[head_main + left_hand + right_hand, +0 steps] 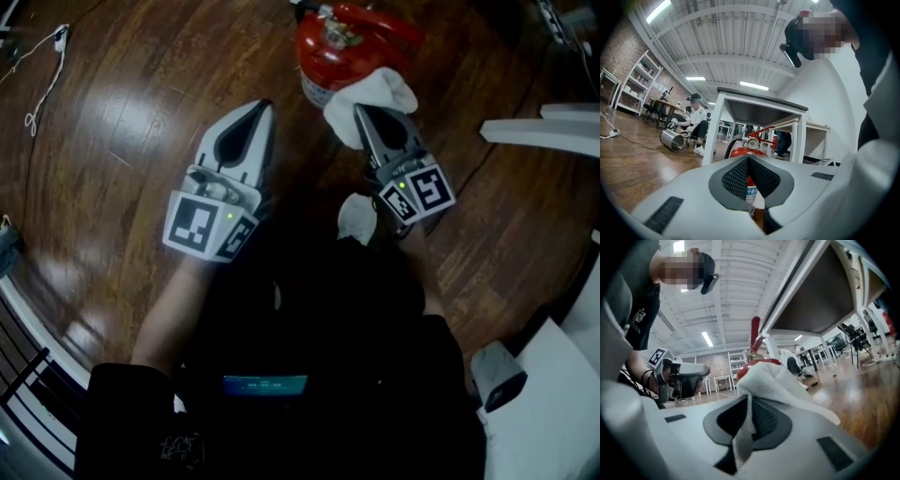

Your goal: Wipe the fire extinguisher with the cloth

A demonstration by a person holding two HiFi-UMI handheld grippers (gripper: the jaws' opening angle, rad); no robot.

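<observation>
Grey plastic jaws of the left gripper [256,116] are pressed together with nothing between them, low over the wooden floor [141,112]. Just to its right, the right gripper [367,120] is clenched on a fold of the white cloth [375,94]. The cloth bunches past those jaw tips and lies against the near side of the red fire extinguisher [333,56], which stands upright on the floor just beyond. Farther off, the left gripper view shows a white table [714,131] beside the extinguisher, and well behind it a seated person [696,119] next to a metal cylinder [671,139] lying on its side.
</observation>
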